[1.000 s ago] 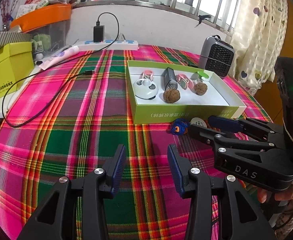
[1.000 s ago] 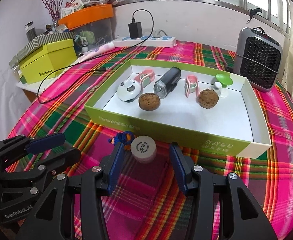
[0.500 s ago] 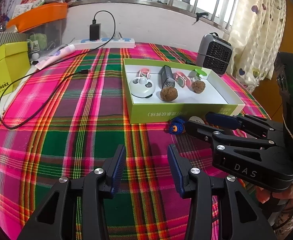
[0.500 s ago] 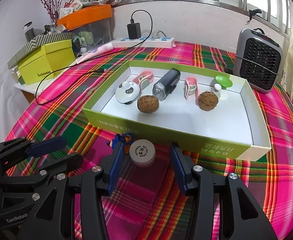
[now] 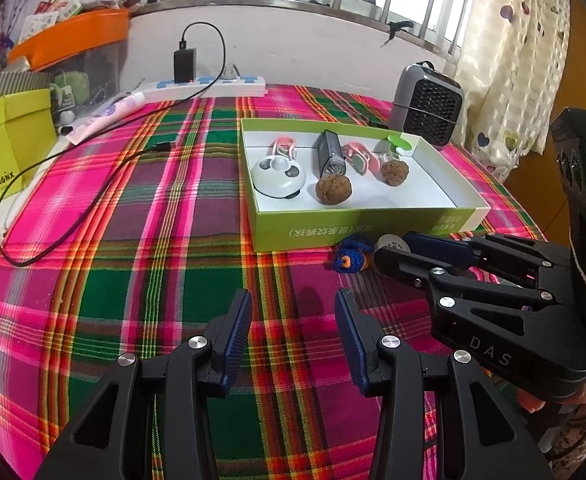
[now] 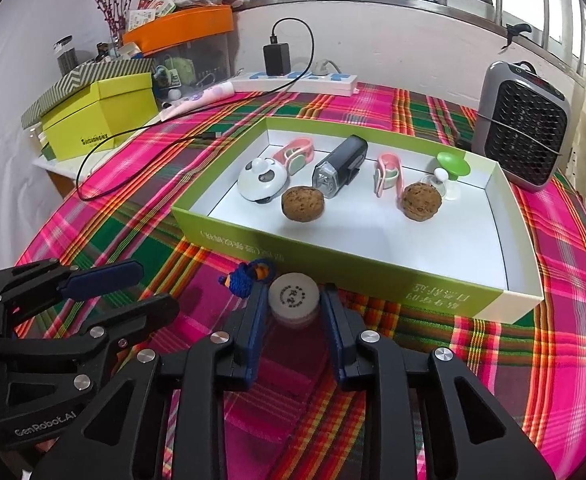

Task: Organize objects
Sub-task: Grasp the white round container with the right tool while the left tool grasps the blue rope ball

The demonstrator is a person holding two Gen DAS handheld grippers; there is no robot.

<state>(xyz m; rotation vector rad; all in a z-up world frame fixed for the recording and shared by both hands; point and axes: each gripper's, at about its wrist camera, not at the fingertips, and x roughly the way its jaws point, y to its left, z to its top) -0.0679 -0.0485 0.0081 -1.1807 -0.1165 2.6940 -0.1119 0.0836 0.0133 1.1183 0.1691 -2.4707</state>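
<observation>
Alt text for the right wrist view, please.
The right gripper is closing its jaws around a small round white-lidded jar on the plaid tablecloth, just in front of a green box of small items. A blue knitted toy lies beside the jar.

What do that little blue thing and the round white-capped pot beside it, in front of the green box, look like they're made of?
The blue thing looks like crocheted yarn: knotted, fuzzy loops with an orange patch. The round pot seems hard plastic or glass, with a smooth, matte white lid with printed marks over a pinkish, see-through body; which one is unclear. The right gripper is closing around it.
</observation>
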